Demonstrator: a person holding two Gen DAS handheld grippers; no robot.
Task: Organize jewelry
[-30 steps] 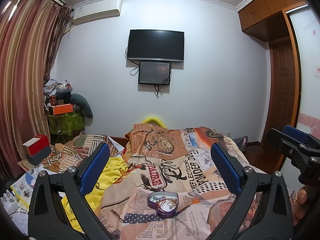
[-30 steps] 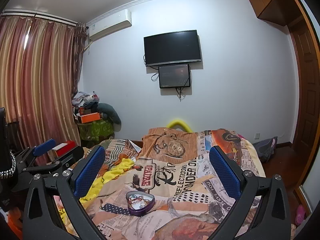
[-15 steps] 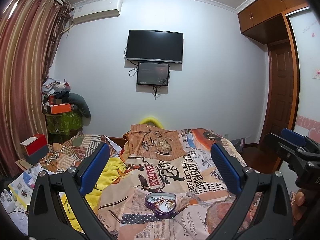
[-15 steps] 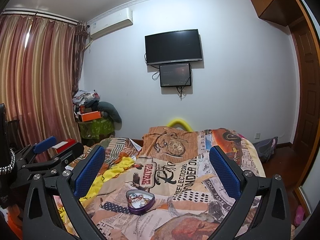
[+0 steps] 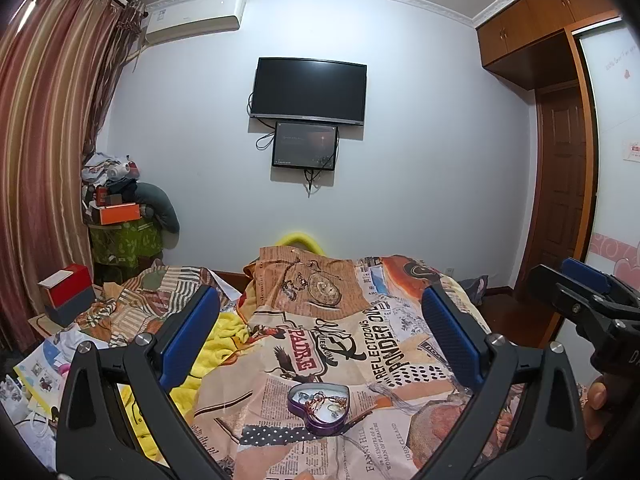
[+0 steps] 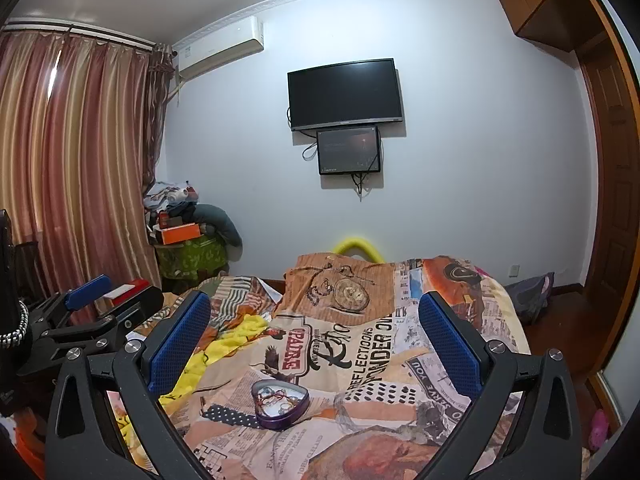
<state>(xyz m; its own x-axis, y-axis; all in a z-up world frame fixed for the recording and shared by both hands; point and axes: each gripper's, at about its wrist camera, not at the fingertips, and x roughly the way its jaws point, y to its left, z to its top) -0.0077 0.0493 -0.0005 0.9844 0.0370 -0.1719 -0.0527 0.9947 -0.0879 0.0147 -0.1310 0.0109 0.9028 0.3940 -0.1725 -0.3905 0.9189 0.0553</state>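
Hovering wide apart, left tool (image 5: 320, 336) and right tool (image 6: 314, 336), above heart-shaped tin (image 5: 319, 407) of jewelry (image 5: 326, 399) on bedspread (image 5: 360, 344)

bed (image 5: 400, 432): flat printed cover all round heart tin (image 5: 319, 402), open from above | left: yellow blanket (image 5: 216, 344) heaped nearby

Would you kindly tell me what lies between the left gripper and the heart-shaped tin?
Only printed bedspread; the left wrist view shows nothing else between the left gripper and heart-shaped tin.
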